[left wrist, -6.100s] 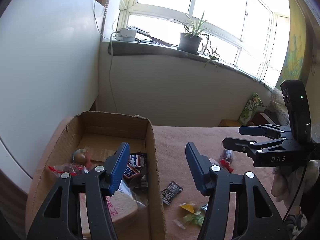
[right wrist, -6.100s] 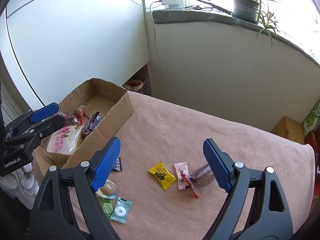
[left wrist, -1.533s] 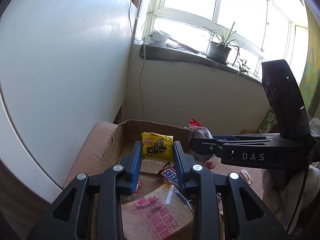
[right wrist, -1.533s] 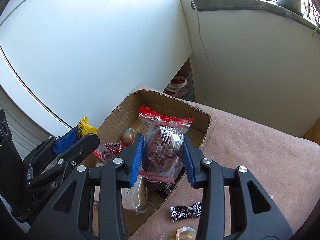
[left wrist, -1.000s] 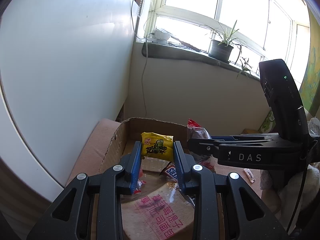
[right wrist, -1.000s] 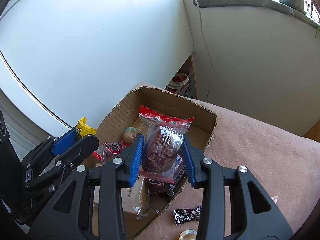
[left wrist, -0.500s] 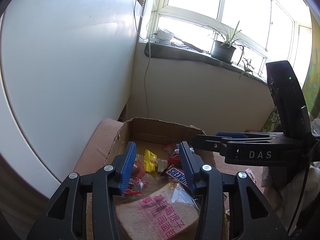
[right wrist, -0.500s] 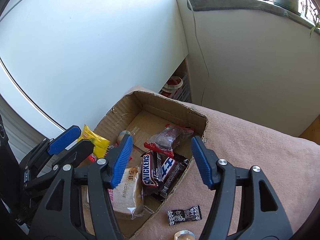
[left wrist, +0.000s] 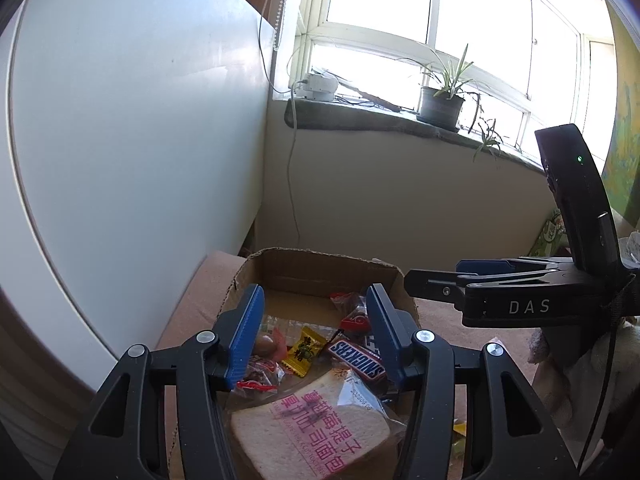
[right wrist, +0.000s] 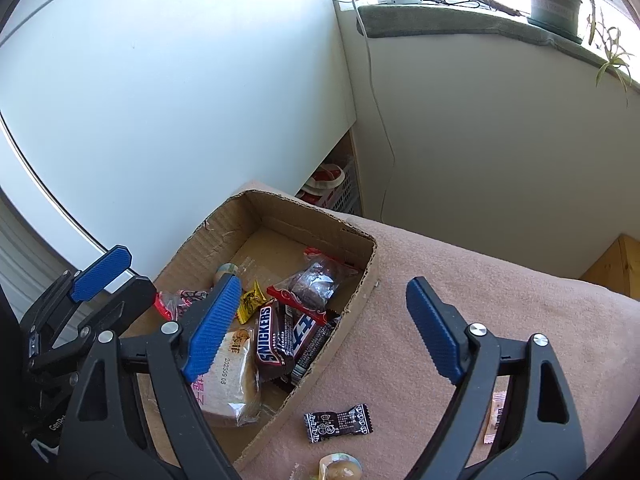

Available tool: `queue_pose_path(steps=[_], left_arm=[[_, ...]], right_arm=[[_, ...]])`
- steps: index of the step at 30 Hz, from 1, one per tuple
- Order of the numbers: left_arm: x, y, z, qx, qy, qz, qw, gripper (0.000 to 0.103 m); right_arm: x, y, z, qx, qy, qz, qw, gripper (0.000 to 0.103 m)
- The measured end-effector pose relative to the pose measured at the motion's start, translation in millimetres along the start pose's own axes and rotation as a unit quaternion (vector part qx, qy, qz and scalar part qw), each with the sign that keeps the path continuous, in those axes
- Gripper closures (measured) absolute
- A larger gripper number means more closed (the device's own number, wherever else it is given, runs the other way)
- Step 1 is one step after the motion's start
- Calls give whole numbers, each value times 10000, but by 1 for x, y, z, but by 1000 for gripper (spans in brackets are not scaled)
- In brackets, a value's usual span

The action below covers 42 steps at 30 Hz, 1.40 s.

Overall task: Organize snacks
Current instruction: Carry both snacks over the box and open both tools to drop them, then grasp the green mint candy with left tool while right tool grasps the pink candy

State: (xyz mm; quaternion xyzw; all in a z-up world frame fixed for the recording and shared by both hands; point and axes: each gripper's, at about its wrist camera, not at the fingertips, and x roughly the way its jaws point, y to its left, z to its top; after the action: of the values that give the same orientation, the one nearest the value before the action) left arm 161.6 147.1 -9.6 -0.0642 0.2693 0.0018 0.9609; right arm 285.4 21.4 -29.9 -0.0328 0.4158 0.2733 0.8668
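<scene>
Left wrist view: cardboard box (left wrist: 320, 268) holds yellow candy (left wrist: 306, 351), Snickers bar (left wrist: 356, 358), bread packet (left wrist: 312, 428). Left claw (left wrist: 314, 336) empty, opening.

Right wrist view: black candy (right wrist: 340, 422) lies on the surface (right wrist: 500, 300) beside the box. Right claw (right wrist: 320, 324) wide, opening, empty.

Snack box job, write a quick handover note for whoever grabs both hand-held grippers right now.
Left hand-held gripper: jaws opening, nothing between them, over the cardboard box.
Right hand-held gripper: jaws opening, empty, over the box's near edge.
In the box: yellow candy, dark cake pack, Snickers bar, bread pack.
Left on the blanket: black candy, pink packet, a round sweet at the bottom edge.
</scene>
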Motion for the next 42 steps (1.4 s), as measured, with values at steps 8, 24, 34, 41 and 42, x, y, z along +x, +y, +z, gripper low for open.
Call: queue_pose_path(steps=[8,24,34,41,42], left_arm=[[-4,-8,-2,101,-12,-67,9999,50],[-12,-46,-15,502,41,-550,9972,50],[-17,-99,-46,1107,386,-1251,9852,51],[-13,-119,-77,1257,864,-1685,9738,61],[-8,-123,-82,1236,1036,-1767,9710,62]], right_arm=[[-19,-9,-6,-123,-136,-287,9994,14],[-71,-77,-59,88,-227,-809,9964,13],[-78,-116,-100,226,70,-679,9974,13],[-76,-95,-127,-228,299,-565,9977,13],[-74,-94,-129,-273,321,-593,9974,13]])
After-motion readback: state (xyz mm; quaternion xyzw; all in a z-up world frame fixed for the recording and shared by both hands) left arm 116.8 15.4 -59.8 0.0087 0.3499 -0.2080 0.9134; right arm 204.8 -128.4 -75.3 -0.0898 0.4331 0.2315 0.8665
